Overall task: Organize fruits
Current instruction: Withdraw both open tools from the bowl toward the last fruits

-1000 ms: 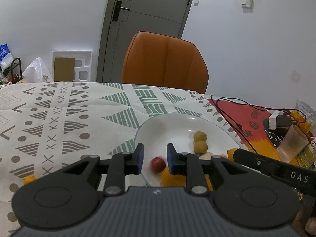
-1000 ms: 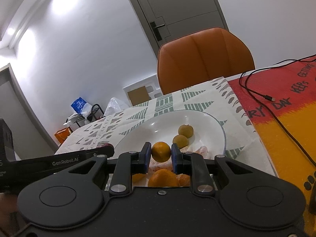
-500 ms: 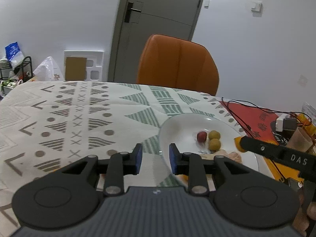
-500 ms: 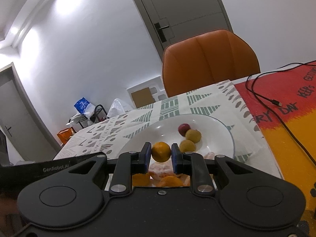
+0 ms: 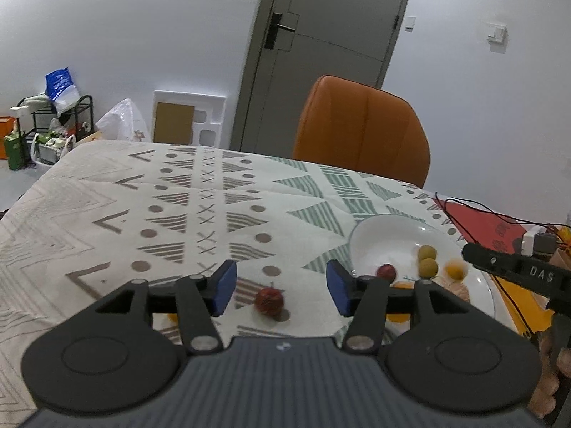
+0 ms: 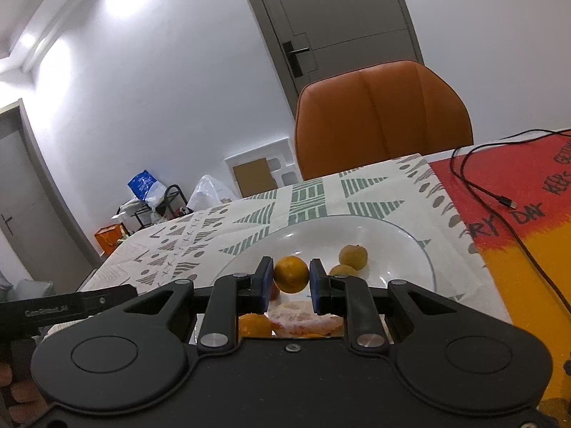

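My left gripper (image 5: 281, 283) hovers over the patterned tablecloth (image 5: 200, 214), left of the white plate (image 5: 371, 239). Its jaws are opening, and nothing sits between the pads. A dark red fruit (image 5: 269, 301) lies on the cloth just beyond them. In the plate are a red fruit (image 5: 386, 271) and two yellow-green fruits (image 5: 427, 259). My right gripper (image 6: 291, 280) is shut on a small orange (image 6: 291, 274) above the plate (image 6: 399, 239), near the two yellow-green fruits (image 6: 352, 255). Orange pieces (image 6: 254, 324) lie below its fingers.
An orange chair (image 5: 360, 135) stands behind the table. A black cable (image 6: 478, 185) runs over the red and yellow mat (image 6: 535, 235) right of the plate. A white charger (image 5: 531, 241) sits at the far right. A small orange bit (image 5: 172, 317) lies on the cloth.
My left gripper swung left off the plate and its jaws spread. The red fruit now lies in the plate by the yellow-green ones. The right gripper kept still with the orange.
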The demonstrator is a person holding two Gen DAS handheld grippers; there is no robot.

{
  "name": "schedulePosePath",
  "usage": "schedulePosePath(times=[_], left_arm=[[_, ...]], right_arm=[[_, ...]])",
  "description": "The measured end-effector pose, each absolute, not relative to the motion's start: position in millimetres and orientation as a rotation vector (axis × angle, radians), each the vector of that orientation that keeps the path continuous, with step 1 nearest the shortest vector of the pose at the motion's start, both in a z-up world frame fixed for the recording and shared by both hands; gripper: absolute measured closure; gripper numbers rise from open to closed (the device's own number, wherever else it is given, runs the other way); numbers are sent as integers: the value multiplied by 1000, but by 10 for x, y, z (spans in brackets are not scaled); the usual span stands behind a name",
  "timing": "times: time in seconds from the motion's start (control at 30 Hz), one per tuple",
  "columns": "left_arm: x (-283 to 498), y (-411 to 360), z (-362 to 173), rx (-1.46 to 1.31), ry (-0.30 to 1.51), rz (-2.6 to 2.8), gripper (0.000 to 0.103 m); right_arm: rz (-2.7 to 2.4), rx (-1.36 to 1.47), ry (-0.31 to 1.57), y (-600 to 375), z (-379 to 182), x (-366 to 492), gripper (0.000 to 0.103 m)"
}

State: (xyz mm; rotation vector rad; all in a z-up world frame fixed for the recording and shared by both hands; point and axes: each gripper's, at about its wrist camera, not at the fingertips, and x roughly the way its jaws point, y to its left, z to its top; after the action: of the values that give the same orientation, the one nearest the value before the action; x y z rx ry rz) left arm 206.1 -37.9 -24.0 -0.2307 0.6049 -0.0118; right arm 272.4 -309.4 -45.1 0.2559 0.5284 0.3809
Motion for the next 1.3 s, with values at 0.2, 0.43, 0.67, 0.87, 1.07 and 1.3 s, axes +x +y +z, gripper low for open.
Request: schedulePosePath(times=[0.2,0.43,0.67,0.87,1.07,1.3], left_arm=[[1969,-226,-254,-248,593,9,38],[1872,-14,-305,-275,596,44,35],[1774,113,-359,-280,604,48,35],[1722,121,-469,-265,640,23,34],[1725,127,-533,-246,660,5,35],[1757,186,-566,-252,669,2,34]], right_arm=[[349,288,522,-3124,-441,2708,72],[352,286,531,-3074,-422,2579,70],[386,262,546,-2863,-424,2484,61],[423,238,554,-2646,-432,2424,59],[459,211,558,-2457,-432,2395,51],[502,166,546,-2227,-424,2372,22]])
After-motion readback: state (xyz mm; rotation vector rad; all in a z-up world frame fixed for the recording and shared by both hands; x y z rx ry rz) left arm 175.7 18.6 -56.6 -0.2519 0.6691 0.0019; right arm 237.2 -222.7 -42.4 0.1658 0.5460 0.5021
